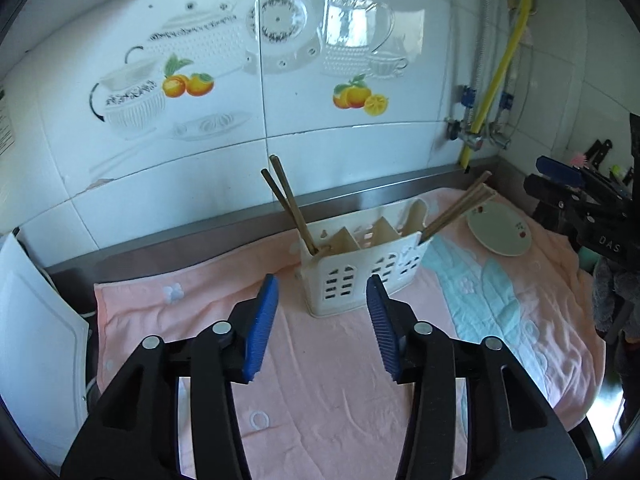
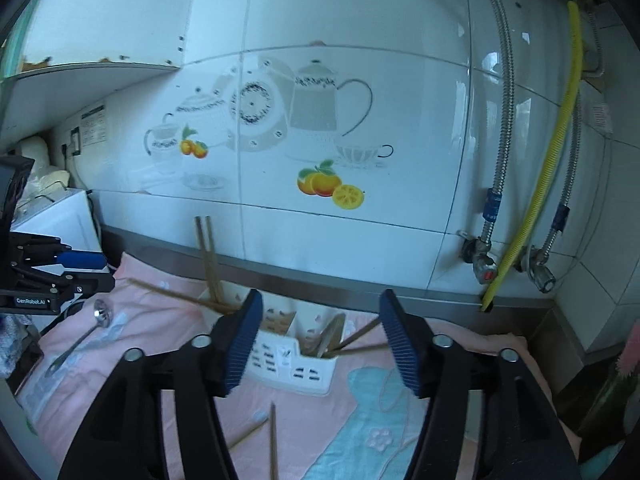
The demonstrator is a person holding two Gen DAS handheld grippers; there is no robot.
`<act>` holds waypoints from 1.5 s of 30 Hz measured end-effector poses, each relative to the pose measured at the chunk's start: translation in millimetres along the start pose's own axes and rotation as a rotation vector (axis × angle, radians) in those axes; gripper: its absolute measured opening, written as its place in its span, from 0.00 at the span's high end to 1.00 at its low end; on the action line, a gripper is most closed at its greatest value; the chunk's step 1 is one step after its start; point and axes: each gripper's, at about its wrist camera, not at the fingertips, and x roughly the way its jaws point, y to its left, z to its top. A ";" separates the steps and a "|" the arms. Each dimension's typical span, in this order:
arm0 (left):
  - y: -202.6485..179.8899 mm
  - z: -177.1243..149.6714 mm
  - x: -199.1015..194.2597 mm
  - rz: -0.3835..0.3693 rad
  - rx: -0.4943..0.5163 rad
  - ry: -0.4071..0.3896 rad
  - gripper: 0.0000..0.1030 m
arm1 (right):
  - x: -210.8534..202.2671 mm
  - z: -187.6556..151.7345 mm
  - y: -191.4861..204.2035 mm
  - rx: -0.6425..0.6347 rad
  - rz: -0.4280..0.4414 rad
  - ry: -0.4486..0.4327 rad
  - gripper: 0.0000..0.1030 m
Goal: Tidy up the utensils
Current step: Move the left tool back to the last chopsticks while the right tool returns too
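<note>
A white slotted utensil caddy (image 1: 360, 268) stands on a pink towel (image 1: 328, 380); it also shows in the right wrist view (image 2: 292, 360). Brown chopsticks (image 1: 290, 204) lean out of its left end, more chopsticks (image 1: 460, 208) out of its right end. My left gripper (image 1: 322, 292) is open and empty, just in front of the caddy. My right gripper (image 2: 320, 344) is open and empty above the caddy. Two loose chopsticks (image 2: 272, 436) lie on the towel below it. A metal spoon (image 2: 82, 334) lies on the towel at the left.
A white plate (image 1: 500, 228) lies on the towel right of the caddy. The tiled wall (image 1: 280, 80) stands close behind. A white appliance (image 1: 36, 344) is at the left edge. Pipes and valves (image 2: 492, 248) with a yellow hose (image 2: 556, 140) fill the right corner.
</note>
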 end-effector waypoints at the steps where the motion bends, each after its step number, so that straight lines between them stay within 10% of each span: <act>1: -2.0 -5.5 -2.9 0.004 0.001 -0.011 0.49 | -5.4 -4.3 1.5 -0.001 0.004 -0.005 0.37; 14: -14.5 -88.7 -20.4 0.005 -0.072 -0.093 0.11 | -38.7 -89.1 16.8 0.025 0.052 0.039 0.20; 34: -13.7 -168.0 -4.3 0.030 -0.189 -0.021 0.09 | -5.2 -207.3 29.8 0.060 0.093 0.265 0.21; 45: -9.4 -184.5 1.6 0.045 -0.208 0.002 0.09 | 27.4 -227.7 36.3 0.055 0.130 0.372 0.58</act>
